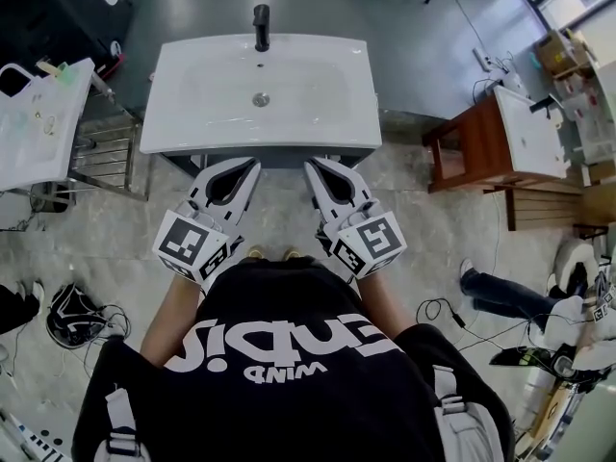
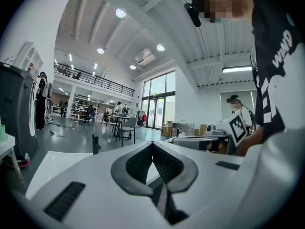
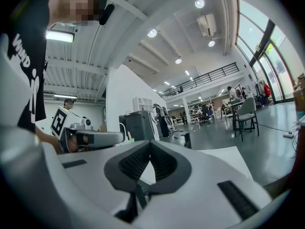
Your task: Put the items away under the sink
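**Left gripper** (image 1: pixel 252 165): you hold it at waist height, pointing at the front edge of the sink. In the left gripper view (image 2: pixel 152 143) the jaw tips meet. Only the moulded hollow behind them is open, and nothing sits in it. Empty.

**Right gripper** (image 1: pixel 313 166): it mirrors the left, just beside it, and points at the same edge. In the right gripper view (image 3: pixel 150 142) the tips are together with nothing between them. Empty.

**Sink** (image 1: pixel 318 104): a white basin directly ahead of you, with a black faucet (image 1: pixel 261 25) at the back and a drain (image 1: pixel 260 99) in the middle. The basin and rim are bare, with no items on them.

**Space under the sink**: the basin hides it from the head view, and neither gripper view looks into it. You cannot tell from here whether a door is open or whether anything is stored there.

**Items**: none are in either gripper or on the sink. A white desk (image 1: pixel 29 152) to your left carries a few small things. They are too small to identify, and it is unclear whether they belong to the task.

**Progress, as a judgement**: nothing is in hand, so no step is under way. Your neutral stance with both grippers empty fits either a start or a finish, and these views do not settle which. If it is the start, everything remains: find the items, open the space below, and place them inside.
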Available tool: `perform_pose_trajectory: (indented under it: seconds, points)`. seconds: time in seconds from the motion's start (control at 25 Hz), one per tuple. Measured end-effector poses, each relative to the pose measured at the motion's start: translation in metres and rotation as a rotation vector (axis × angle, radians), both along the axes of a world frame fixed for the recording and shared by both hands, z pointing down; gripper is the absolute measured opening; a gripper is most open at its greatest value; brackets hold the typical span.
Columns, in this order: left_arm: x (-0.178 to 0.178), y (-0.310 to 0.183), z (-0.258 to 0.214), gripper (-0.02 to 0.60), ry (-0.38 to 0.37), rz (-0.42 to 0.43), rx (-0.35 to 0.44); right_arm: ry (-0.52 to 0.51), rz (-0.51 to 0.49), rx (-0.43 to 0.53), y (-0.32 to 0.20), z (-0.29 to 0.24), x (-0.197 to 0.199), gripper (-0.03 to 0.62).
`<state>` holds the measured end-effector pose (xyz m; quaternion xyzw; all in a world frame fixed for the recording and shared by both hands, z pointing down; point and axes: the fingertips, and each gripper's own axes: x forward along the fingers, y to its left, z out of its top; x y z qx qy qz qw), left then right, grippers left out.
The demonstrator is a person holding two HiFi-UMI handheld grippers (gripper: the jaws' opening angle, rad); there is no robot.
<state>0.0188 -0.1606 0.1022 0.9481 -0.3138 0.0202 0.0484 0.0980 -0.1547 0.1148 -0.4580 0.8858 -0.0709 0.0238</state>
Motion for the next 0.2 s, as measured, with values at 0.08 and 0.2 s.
perform_pose_trajectory:
  seconds: [0.08, 0.2]
  points:
    - [0.0031, -0.0017, 0.0017, 0.02, -0.007, 0.002, 0.0, -0.001, -0.004, -0.002, -0.002, 0.0013, 0.0019, 0.018]
    - [0.0035, 0.0003, 0.0026, 0.02, -0.013, 0.002, 0.002, 0.001, -0.01, -0.003, -0.0002, 0.0022, 0.0005, 0.018]
